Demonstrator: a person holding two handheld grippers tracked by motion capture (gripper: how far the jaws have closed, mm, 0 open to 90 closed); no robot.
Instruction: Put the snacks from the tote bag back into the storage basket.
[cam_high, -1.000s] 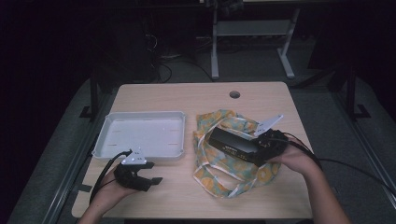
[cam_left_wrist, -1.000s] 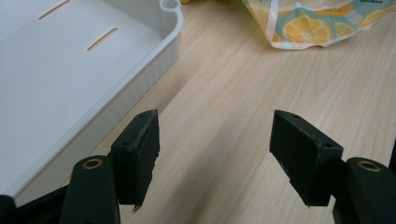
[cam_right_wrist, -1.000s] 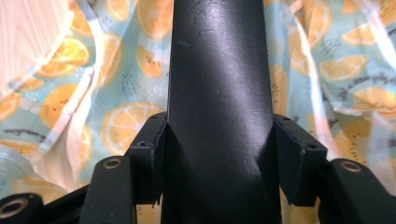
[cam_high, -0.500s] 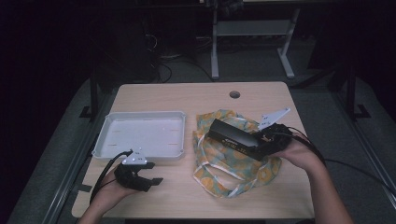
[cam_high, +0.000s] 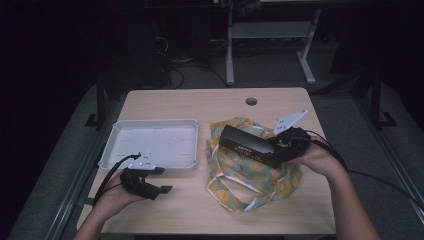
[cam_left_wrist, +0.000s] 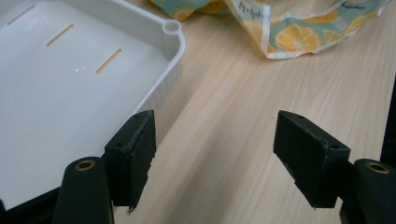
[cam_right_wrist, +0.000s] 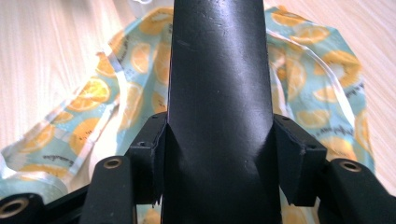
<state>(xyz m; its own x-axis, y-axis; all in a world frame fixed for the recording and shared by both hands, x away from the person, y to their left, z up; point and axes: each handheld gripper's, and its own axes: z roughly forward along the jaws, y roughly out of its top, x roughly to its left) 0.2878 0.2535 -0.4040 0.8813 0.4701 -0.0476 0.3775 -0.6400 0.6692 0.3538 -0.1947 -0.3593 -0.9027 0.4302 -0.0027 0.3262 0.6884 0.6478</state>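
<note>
My right gripper (cam_high: 276, 148) is shut on the right end of a long black box (cam_high: 245, 144) and holds it slanted just above a lemon-print cloth bag (cam_high: 250, 175). In the right gripper view the box (cam_right_wrist: 219, 70) runs up between both pads, which press its sides, with the bag (cam_right_wrist: 93, 93) spread under it. My left gripper (cam_high: 164, 180) lies low by the front edge of a white tray (cam_high: 150, 122). Its jaws have just been opening wider. In the left gripper view it (cam_left_wrist: 215, 140) is open over bare wood, nothing between the pads.
The wooden table (cam_high: 200, 105) has a round cable hole (cam_high: 251, 101) at the back. The tray's corner (cam_left_wrist: 170, 28) sits just left of my left jaw, and the bag's edge (cam_left_wrist: 289, 32) lies beyond. Dark floor and a metal stand surround the table.
The right hand has risen a little with the black box, lifting it off the bag. The left hand has stayed where it was.
</note>
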